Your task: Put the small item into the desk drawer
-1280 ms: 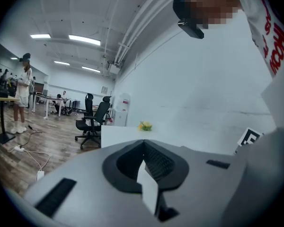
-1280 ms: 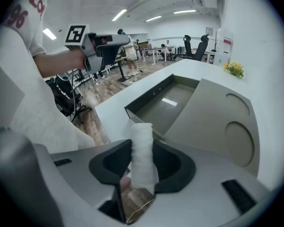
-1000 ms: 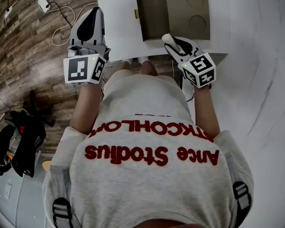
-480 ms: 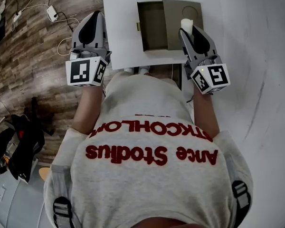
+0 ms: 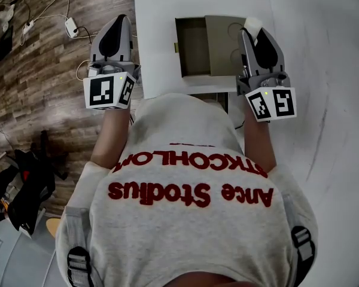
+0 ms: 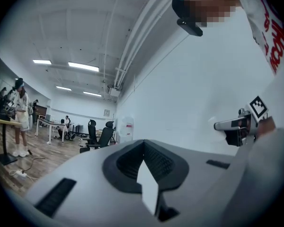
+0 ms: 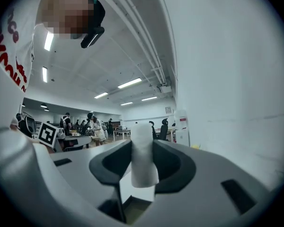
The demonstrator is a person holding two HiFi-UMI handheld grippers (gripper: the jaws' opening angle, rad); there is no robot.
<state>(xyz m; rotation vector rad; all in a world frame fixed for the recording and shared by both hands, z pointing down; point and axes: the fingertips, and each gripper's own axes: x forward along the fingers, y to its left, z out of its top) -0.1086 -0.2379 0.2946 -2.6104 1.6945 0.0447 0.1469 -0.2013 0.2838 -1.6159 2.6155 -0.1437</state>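
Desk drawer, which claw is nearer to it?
Right. The right claw, gripping the small white item, is above the right side of the drawer; the left claw hangs left of the desk, over the floor.

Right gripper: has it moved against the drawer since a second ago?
Yes. The right gripper, holding the white item, went forward along the drawer, near edge to far right corner.

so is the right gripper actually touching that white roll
Touching. The right gripper view shows the right gripper clamping the white roll, jaws pressed on both its sides, no gap.
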